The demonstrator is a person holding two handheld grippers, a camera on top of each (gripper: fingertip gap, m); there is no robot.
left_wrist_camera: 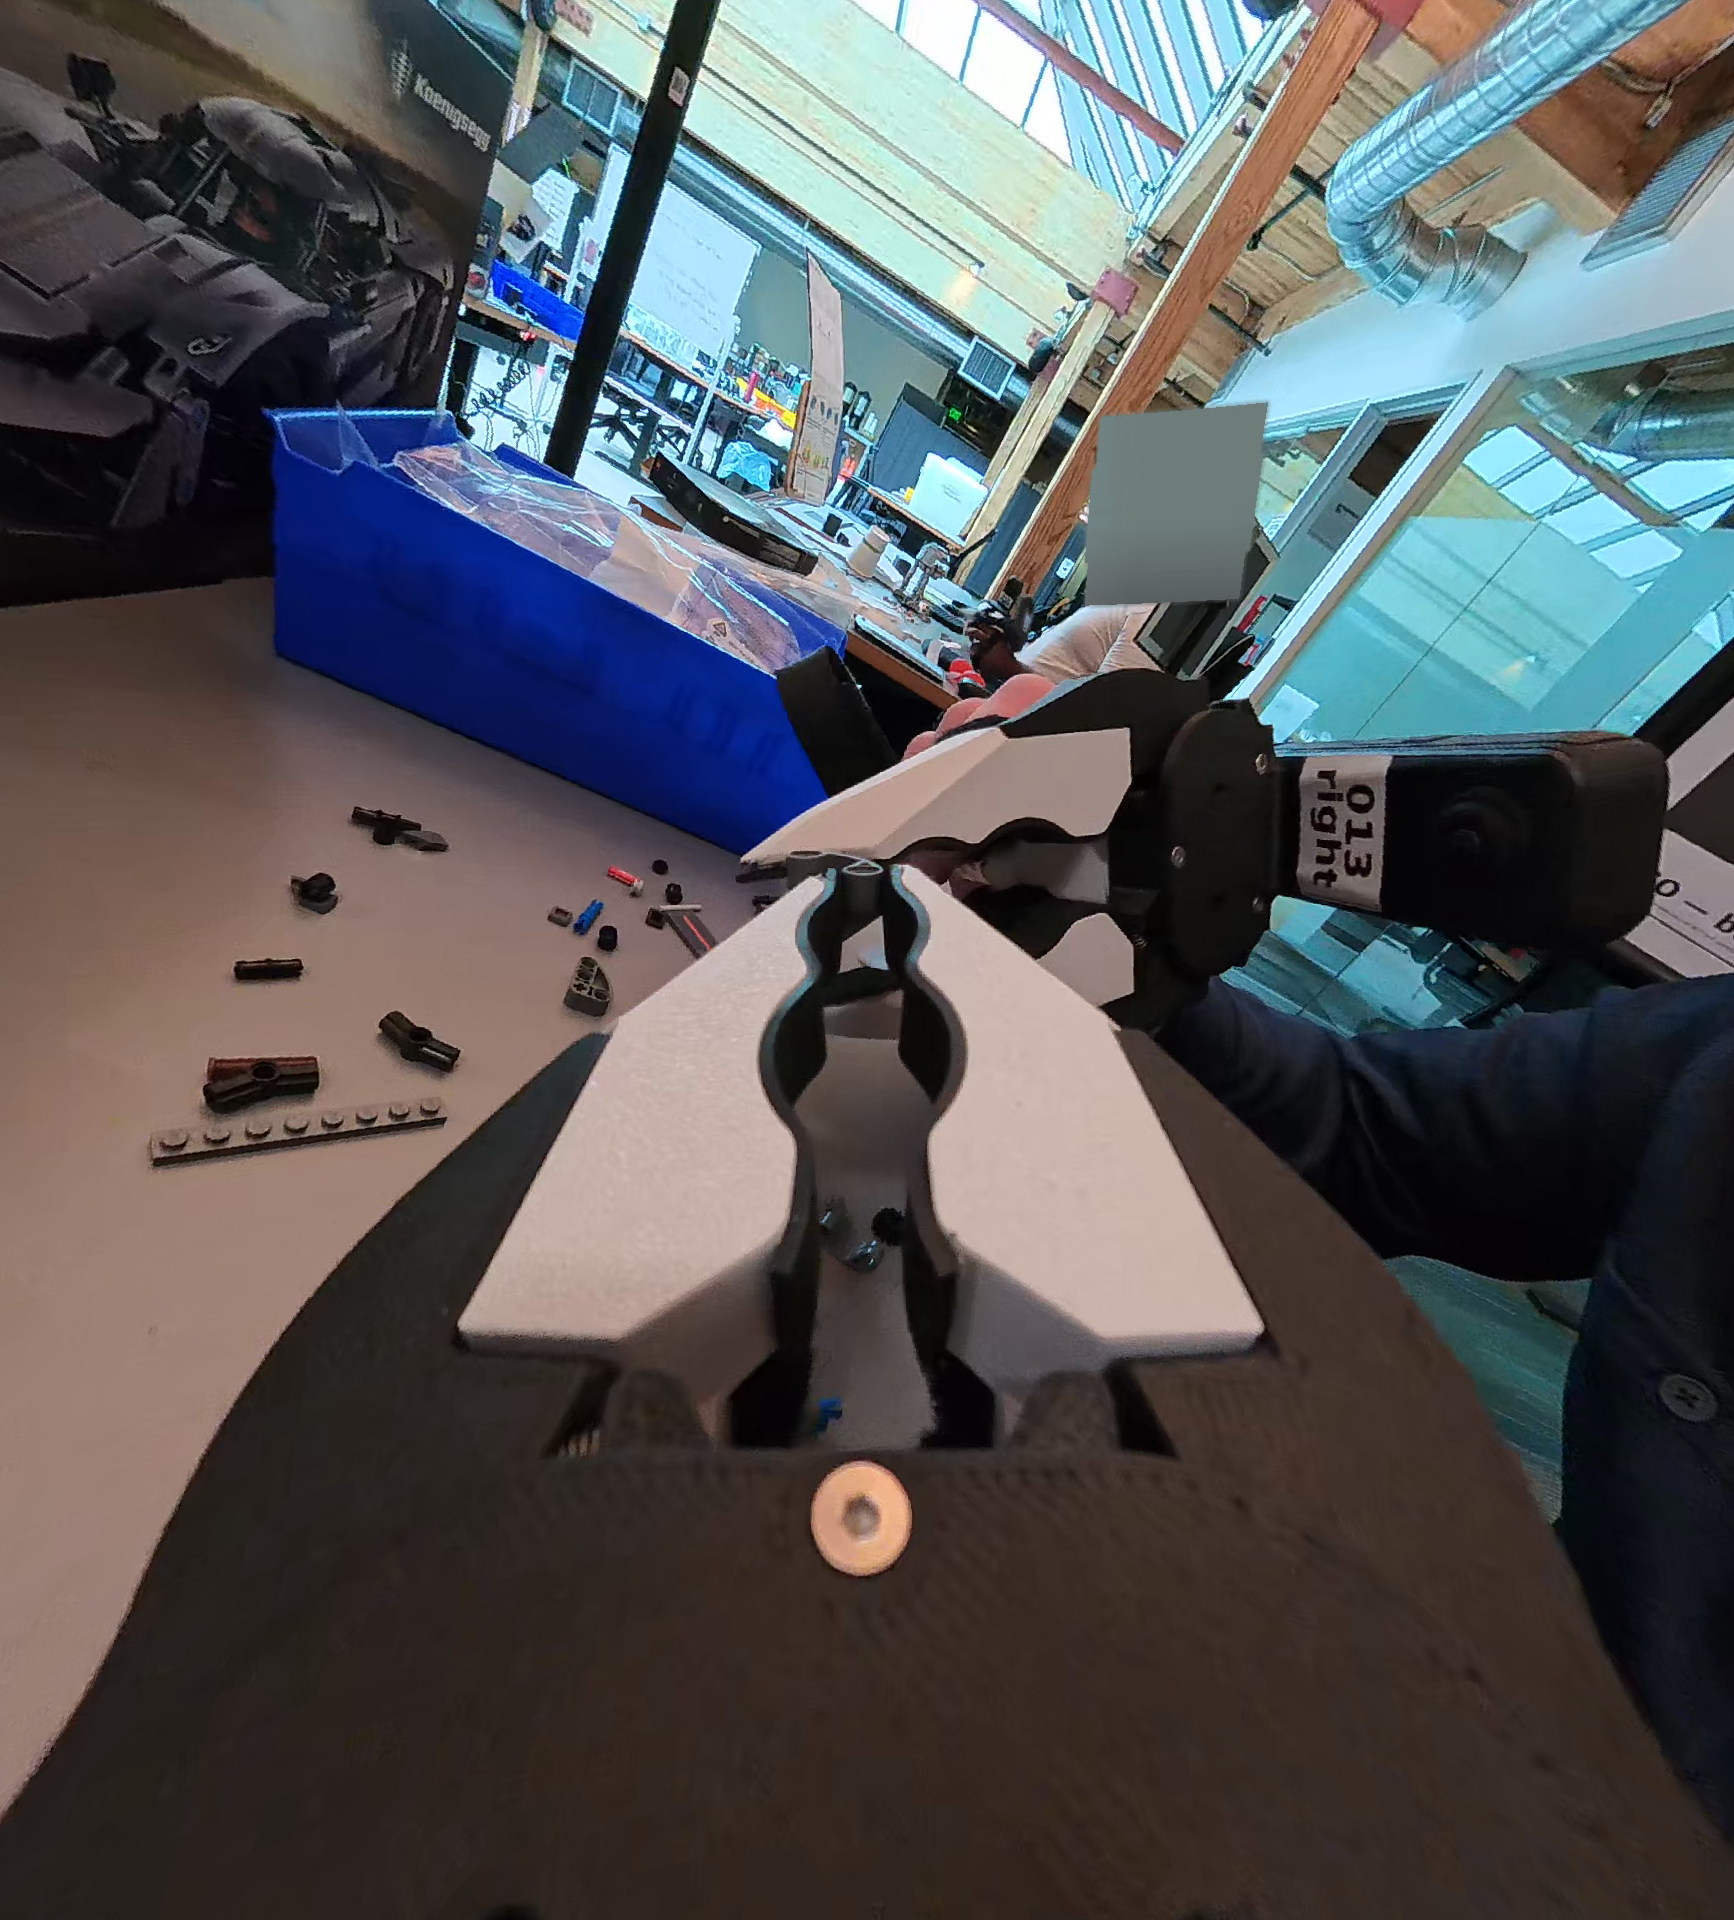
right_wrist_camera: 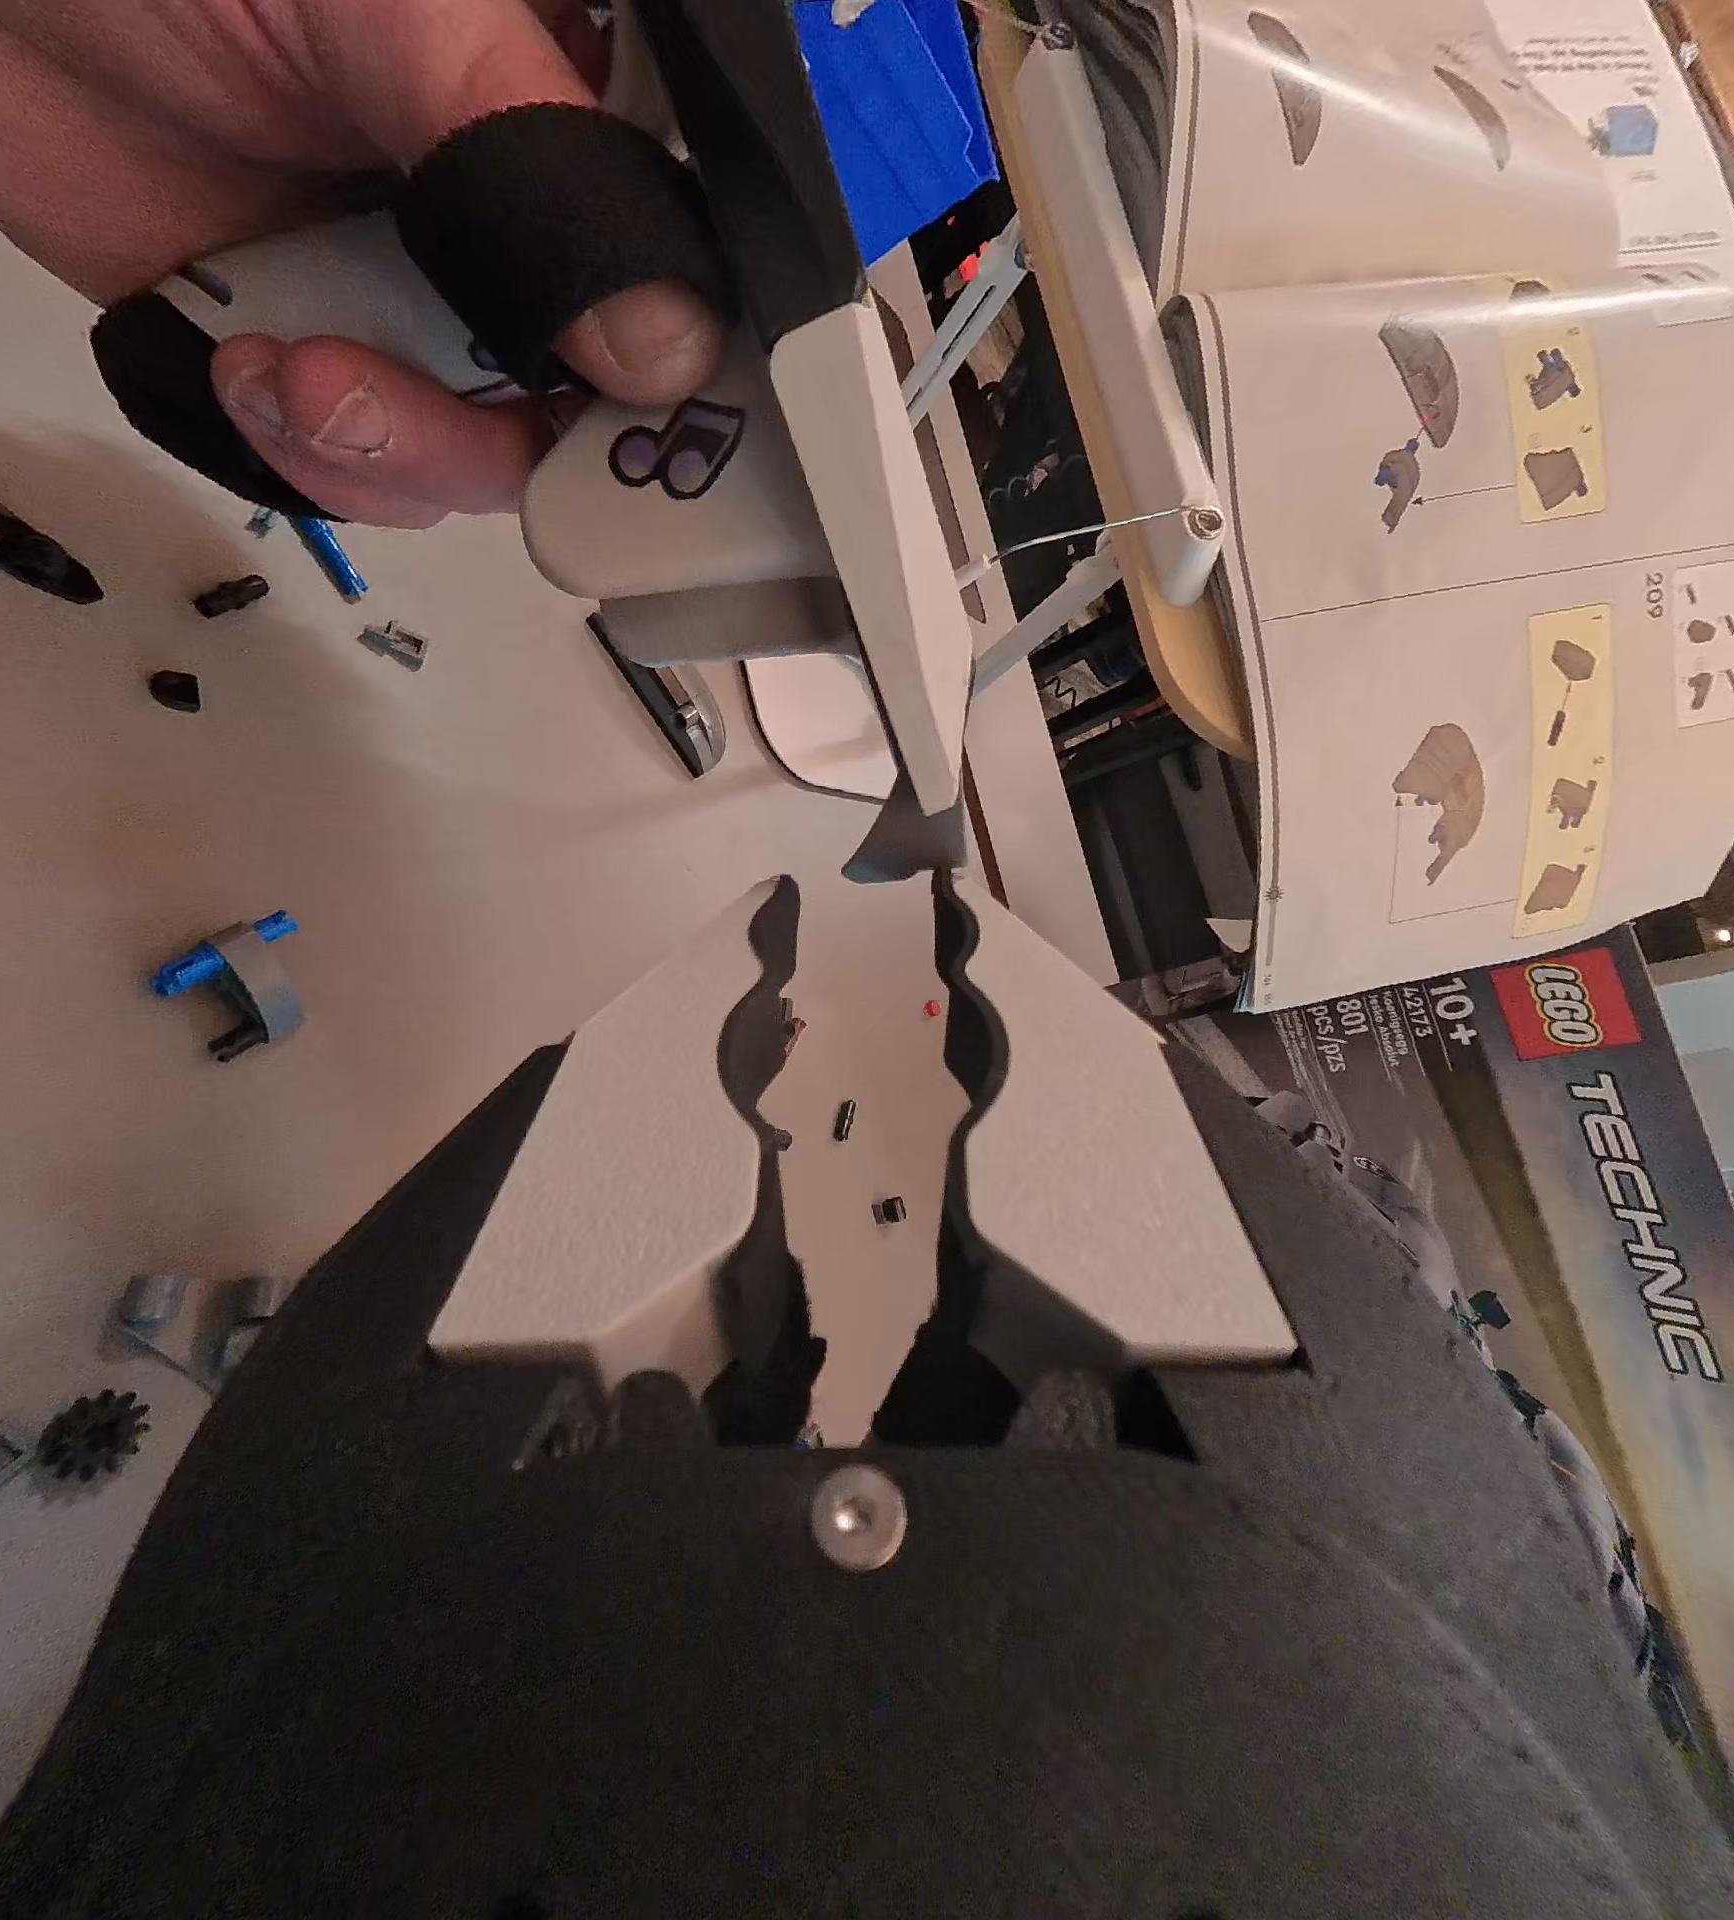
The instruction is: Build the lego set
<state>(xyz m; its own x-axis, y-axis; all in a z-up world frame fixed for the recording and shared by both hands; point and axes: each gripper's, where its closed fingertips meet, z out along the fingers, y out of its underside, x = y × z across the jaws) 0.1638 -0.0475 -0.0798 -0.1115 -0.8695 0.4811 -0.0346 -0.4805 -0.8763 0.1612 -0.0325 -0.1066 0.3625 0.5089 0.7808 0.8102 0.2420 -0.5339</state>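
**A:** Item one, left gripper (left_wrist_camera: 858,902)?

**B:** Its fingers are pressing together on a small grey lego piece (left_wrist_camera: 847,864), holding it by the very tips, up in the air over the edge of the table (left_wrist_camera: 63,935). Only a sliver of the piece is sitting between the pads.

**A:** Item two, right gripper (right_wrist_camera: 863,883)?

**B:** Its fingers are standing spread, nothing between them. The tips are arriving right at the grey piece, so close that I cannot tell whether they are touching it.

**A:** Hazards?

**B:** First, the piece is likely sitting in a shallow grip. A sideways nudge from the incoming tips could be twisting it or popping it out. Second, it is hanging near the table edge, so a drop may be sending it to the floor rather than back among the loose parts (left_wrist_camera: 416,1039). Third, if the right fingers are closing before they straddle the piece squarely, they could be pinching a corner and flicking it away.

**A:** Surroundings?

**B:** A long grey studded plate (left_wrist_camera: 297,1127) is lying near the loose parts and a blue bin (left_wrist_camera: 530,665) is standing behind them. The instruction booklet (right_wrist_camera: 1465,644) is hanging open and the set's box (right_wrist_camera: 1590,1195) is lying below it. None is in the way.
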